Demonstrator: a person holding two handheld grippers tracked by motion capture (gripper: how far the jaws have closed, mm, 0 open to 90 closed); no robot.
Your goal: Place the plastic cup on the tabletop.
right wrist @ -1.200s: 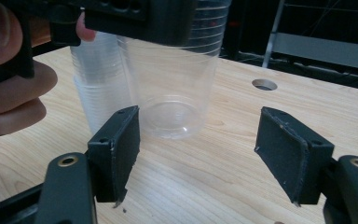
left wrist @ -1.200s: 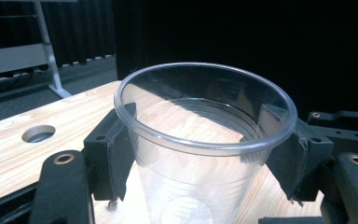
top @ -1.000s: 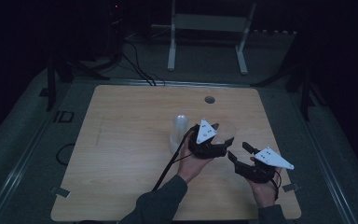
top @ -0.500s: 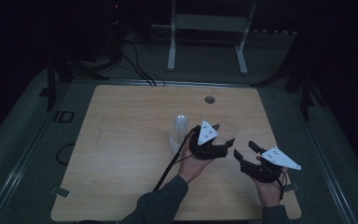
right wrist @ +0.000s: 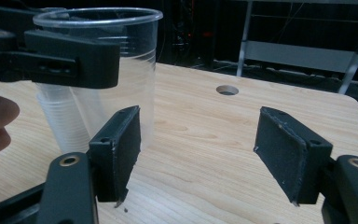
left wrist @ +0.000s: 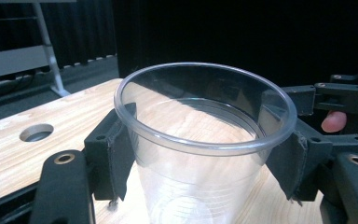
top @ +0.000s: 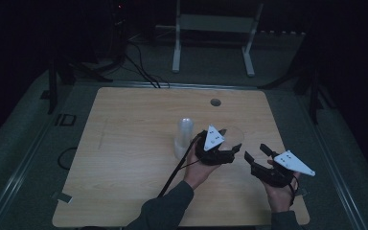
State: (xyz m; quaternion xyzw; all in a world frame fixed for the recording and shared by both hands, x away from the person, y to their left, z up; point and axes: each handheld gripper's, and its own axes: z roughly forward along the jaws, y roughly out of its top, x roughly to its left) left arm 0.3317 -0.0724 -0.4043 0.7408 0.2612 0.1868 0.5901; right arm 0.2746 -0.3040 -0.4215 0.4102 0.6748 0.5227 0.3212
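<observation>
A clear plastic cup (left wrist: 191,186) stands upright between the jaws of my left gripper (left wrist: 205,154), whose pads press on both of its sides just under the rim. In the high view this gripper (top: 231,142) and the cup (top: 234,135) sit right of the table's middle. To their left stands a stack of clear cups (top: 184,136), seen behind the held cup (right wrist: 121,56) in the right gripper view as well (right wrist: 58,123). My right gripper (top: 255,152) is a short way to the right of the cup. Its jaws (right wrist: 198,154) stand open over bare wood.
The wooden table (top: 124,143) has a round hole (top: 215,102) near its far edge. A white metal stand (top: 215,28) is on the dark floor beyond it. Cables trail from the grippers toward the near edge.
The right gripper has shifted only slightly beside the cup. The left gripper and the cup it holds have kept still.
</observation>
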